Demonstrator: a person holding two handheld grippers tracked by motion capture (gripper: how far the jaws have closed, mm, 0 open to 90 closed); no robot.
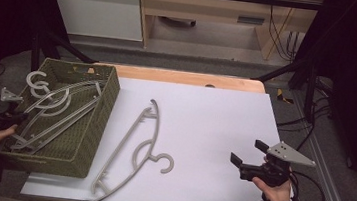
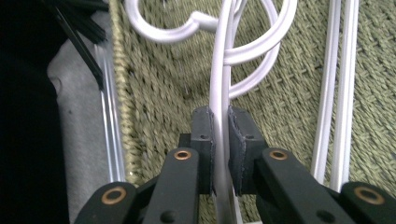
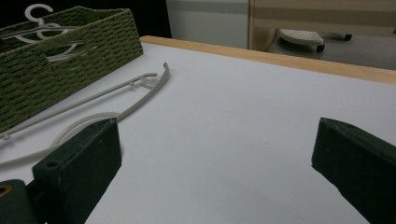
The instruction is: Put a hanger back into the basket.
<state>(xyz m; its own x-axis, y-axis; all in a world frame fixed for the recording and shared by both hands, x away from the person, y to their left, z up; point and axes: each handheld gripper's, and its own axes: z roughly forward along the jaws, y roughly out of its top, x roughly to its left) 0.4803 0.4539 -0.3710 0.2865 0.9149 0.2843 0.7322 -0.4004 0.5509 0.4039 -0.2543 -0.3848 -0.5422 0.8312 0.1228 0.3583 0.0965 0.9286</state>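
Hangers [image 1: 55, 110] lie in the green basket [image 1: 89, 141], one clenched by the left hand-held gripper [image 1: 13, 119], while the right hand-held gripper [image 1: 246, 155] hovers released above the desk [image 1: 214, 119].

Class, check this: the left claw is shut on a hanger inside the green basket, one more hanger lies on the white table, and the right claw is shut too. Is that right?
Not quite. The right claw is open, jaws wide apart with nothing between them, as the right gripper view shows. The rest holds: the left claw is shut on a hanger inside the green basket, and one more hanger lies on the white table.
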